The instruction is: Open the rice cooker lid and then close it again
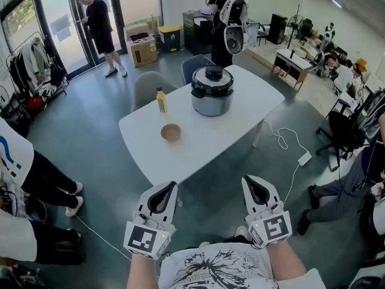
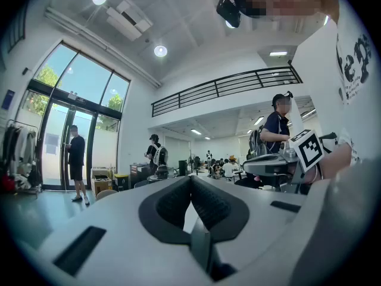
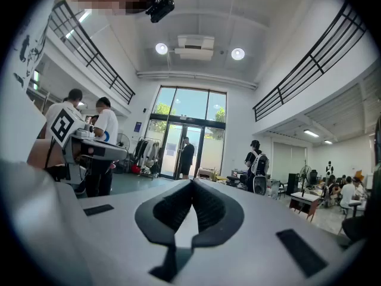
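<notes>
The rice cooker (image 1: 212, 91) stands with its lid down on the white table (image 1: 240, 116), just above the middle of the frame. A yellow bottle (image 1: 161, 100) and a small bowl (image 1: 171, 132) sit to its left. The 2 tools are low in the frame, well short of the table. The left hand-held gripper (image 1: 168, 189) and the right hand-held gripper (image 1: 250, 183) both have their jaws closed together on nothing. Opening the lid looks not yet begun. Next, 1 gripper probably has to reach the cooker's dark top and part its jaws there.
</notes>
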`<state>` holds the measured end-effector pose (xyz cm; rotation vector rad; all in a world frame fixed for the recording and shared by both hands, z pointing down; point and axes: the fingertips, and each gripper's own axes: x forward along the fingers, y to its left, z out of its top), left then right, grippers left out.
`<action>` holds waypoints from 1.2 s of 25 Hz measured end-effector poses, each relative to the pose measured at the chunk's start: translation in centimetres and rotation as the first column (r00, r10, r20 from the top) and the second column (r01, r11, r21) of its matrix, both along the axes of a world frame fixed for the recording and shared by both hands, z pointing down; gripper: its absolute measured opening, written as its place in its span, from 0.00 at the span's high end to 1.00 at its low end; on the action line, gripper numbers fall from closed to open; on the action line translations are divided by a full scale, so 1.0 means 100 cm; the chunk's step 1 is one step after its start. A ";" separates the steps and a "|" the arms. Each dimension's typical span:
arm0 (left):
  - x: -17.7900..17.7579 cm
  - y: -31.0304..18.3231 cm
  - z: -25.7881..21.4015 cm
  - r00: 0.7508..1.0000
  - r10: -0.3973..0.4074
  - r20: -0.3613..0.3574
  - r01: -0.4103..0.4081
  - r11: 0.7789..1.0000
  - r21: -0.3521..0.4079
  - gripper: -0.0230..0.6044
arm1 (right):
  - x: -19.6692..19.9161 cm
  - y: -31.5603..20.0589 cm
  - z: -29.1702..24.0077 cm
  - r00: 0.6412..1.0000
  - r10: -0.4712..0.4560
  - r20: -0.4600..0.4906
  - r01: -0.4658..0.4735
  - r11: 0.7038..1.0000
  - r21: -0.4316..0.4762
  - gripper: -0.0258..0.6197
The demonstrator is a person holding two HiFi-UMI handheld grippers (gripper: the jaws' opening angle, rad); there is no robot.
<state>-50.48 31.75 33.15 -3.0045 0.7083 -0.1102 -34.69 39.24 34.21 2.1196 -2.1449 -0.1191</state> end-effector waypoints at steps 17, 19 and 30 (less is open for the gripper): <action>0.030 -0.011 -0.019 0.996 0.007 -0.091 -0.007 1.000 -0.001 0.94 | 0.020 -0.012 0.000 0.999 0.010 0.048 -0.010 1.000 0.003 0.94; 0.036 -0.018 -0.014 0.996 0.006 -0.092 -0.007 1.000 -0.009 0.94 | 0.025 -0.018 0.002 0.998 -0.009 0.067 0.009 1.000 0.005 0.78; 0.136 -0.069 0.021 0.999 -0.034 0.019 0.034 0.999 -0.012 0.94 | 0.148 -0.081 0.017 0.994 -0.043 0.097 0.043 0.999 0.003 0.04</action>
